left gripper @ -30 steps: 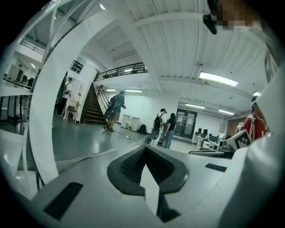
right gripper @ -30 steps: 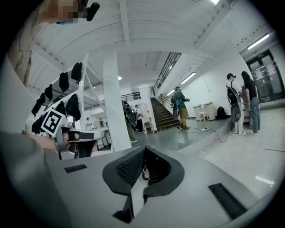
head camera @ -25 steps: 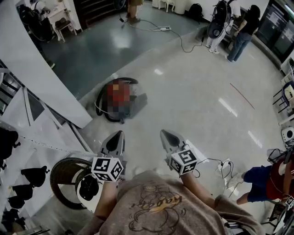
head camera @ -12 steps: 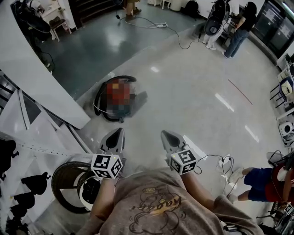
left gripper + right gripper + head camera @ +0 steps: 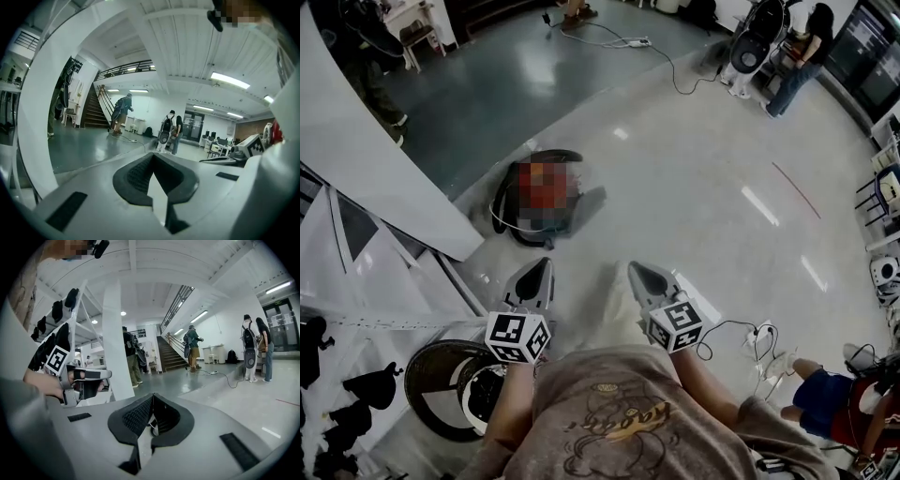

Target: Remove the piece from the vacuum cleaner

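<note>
The vacuum cleaner (image 5: pixel 517 208), a low canister with a black hose looped round it and a mosaic patch over its red body, lies on the pale floor ahead in the head view. My left gripper (image 5: pixel 547 264) and right gripper (image 5: pixel 633 269) are held side by side at waist height, well short of it and above the floor. Both are shut with nothing between their fingers. In the left gripper view my left gripper (image 5: pixel 153 157) points across the hall. In the right gripper view my right gripper (image 5: pixel 152 397) does the same. Which piece comes off the vacuum cannot be told from here.
A white slanted panel (image 5: pixel 366 141) and a rack with black items (image 5: pixel 342 384) stand to the left. A round black-rimmed object (image 5: pixel 427 370) sits by my left leg. A cable and power strip (image 5: pixel 755 337) lie at the right. People stand at the far right (image 5: pixel 792 56) and lower right (image 5: pixel 834 403).
Both grippers stay shut in nearly the same place. A pale trouser leg now shows between them, and the person at the lower right has shifted toward the frame's edge.
</note>
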Demonstrator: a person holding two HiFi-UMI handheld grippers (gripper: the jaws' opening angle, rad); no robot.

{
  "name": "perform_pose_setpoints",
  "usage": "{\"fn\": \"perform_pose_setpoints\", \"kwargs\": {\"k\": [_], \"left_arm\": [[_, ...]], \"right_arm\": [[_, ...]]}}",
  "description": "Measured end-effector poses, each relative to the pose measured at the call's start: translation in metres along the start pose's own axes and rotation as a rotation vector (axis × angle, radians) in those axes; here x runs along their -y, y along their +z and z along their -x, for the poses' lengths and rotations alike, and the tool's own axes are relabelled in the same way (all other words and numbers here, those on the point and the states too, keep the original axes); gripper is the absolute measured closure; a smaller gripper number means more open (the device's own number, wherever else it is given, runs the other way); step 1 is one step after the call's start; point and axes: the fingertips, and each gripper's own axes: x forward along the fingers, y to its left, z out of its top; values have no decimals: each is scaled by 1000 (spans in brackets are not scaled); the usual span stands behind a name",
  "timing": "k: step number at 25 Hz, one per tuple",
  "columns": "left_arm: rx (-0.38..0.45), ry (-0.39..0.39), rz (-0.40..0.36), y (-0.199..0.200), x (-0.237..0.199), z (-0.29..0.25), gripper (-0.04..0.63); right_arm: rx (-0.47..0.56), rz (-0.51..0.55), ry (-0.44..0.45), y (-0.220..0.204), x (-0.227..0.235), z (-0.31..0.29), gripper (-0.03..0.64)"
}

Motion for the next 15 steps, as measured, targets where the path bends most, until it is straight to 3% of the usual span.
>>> {"fn": "perform_pose_setpoints", "kwargs": {"k": [5, 15], "left_arm": [[9, 27, 26, 11, -20, -42, 592], [7, 143, 34, 58, -49, -153, 592]], "right_arm": [[-11, 3, 27, 13, 30, -41, 615], [-42, 32, 169, 68, 118, -136, 615]]}}
